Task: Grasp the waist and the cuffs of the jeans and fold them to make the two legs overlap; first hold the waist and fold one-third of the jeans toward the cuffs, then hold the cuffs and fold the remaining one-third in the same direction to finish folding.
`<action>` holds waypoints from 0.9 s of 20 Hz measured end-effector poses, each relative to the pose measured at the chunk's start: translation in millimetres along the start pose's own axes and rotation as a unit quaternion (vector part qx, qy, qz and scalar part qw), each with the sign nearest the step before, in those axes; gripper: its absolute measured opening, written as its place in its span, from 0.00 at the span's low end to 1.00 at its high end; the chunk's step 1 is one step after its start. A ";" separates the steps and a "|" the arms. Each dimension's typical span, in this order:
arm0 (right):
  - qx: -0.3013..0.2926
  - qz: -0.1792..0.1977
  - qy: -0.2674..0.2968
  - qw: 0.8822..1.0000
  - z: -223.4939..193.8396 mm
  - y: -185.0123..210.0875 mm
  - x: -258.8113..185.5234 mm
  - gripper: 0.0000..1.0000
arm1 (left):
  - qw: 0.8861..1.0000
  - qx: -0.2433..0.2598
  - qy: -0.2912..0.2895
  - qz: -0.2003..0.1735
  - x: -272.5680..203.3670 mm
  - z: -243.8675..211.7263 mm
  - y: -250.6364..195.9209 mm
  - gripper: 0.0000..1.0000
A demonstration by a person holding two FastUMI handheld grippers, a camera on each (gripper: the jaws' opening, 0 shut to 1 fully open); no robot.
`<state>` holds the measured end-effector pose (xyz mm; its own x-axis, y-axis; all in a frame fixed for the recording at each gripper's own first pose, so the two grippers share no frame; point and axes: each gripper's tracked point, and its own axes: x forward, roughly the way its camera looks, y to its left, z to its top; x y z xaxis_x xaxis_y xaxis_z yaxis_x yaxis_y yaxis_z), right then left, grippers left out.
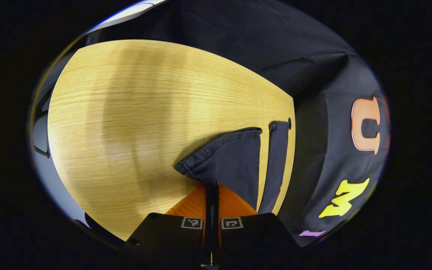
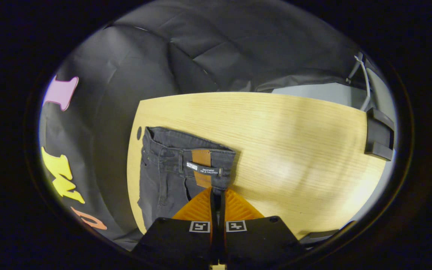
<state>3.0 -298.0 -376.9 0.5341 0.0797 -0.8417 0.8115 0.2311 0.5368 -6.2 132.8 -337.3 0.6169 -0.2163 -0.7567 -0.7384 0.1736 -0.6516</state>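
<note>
Dark jeans lie on a light wooden table. In the left gripper view the two leg cuffs (image 1: 234, 157) point toward the table's right edge, and the nearer cuff is raised off the wood. My left gripper (image 1: 212, 187) is shut on that nearer cuff, the cloth pinched between its fingers. In the right gripper view the waistband (image 2: 189, 157), with its brown patch and white label, is lifted near the table's left edge. My right gripper (image 2: 217, 193) is shut on the waistband just below the patch.
The wooden table (image 1: 133, 123) stretches wide to the left in the left gripper view and to the right (image 2: 294, 150) in the right gripper view. A black bracket (image 2: 379, 138) sits at the table's far right corner. Black cloth walls surround the table.
</note>
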 end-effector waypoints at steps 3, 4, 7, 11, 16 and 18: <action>-0.016 0.024 -0.005 1.000 0.2 14.3 -15.7 0.01 | 0.999 0.039 0.003 -0.014 -15.3 -4.7 -19.9 0.04; -0.023 0.029 -0.007 0.999 0.7 20.6 -18.5 0.01 | 0.998 0.052 0.005 -0.018 -20.2 -5.2 -27.1 0.04; -0.038 0.051 -0.007 0.998 1.5 44.6 -28.2 0.00 | 0.996 0.088 0.011 -0.034 -29.3 -2.6 -55.5 0.04; -0.052 0.081 -0.005 0.995 10.6 84.2 -40.3 0.00 | 0.989 0.145 0.022 -0.035 -26.1 4.4 -91.7 0.04; -0.086 0.106 -0.002 0.991 20.3 141.6 -39.3 0.01 | 0.975 0.216 0.036 -0.041 -13.9 15.5 -146.3 0.04; -0.090 0.111 0.001 0.990 26.1 161.5 -37.5 0.01 | 0.971 0.232 0.042 -0.042 -4.1 21.2 -171.2 0.04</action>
<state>120.2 -288.9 -257.1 0.6937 0.1500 -0.7044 0.6187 0.3767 0.6895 123.5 124.4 -223.7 0.6304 -0.3231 -0.7058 -0.4719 0.5624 -0.6790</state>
